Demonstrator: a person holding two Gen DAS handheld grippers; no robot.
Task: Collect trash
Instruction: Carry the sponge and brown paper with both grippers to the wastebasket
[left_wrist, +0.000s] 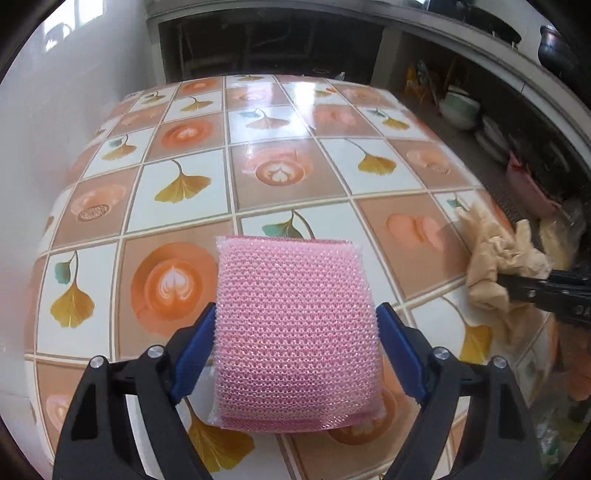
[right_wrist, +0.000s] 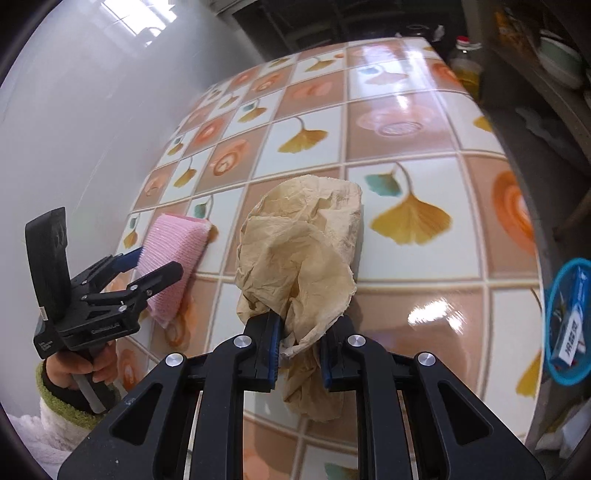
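A pink mesh scouring sponge (left_wrist: 295, 332) lies on the tiled tablecloth (left_wrist: 184, 184) between the blue pads of my left gripper (left_wrist: 297, 306). The pads stand at its two sides without squeezing it, so this gripper is open. The right wrist view shows the same sponge (right_wrist: 177, 251) and left gripper (right_wrist: 159, 258) at the left. My right gripper (right_wrist: 306, 317) is shut on a crumpled brown paper wad (right_wrist: 303, 240), held just above the table. In the left wrist view that paper (left_wrist: 495, 258) and the right gripper (left_wrist: 517, 288) sit at the table's right edge.
A blue basket (right_wrist: 569, 321) holding a small box sits below the table's right edge. A bottle (right_wrist: 467, 62) stands past the far corner. Bowls (left_wrist: 460, 107) sit on a low shelf at the right. A white wall (left_wrist: 55, 129) borders the left side. A hand (right_wrist: 81, 365) grips the left tool.
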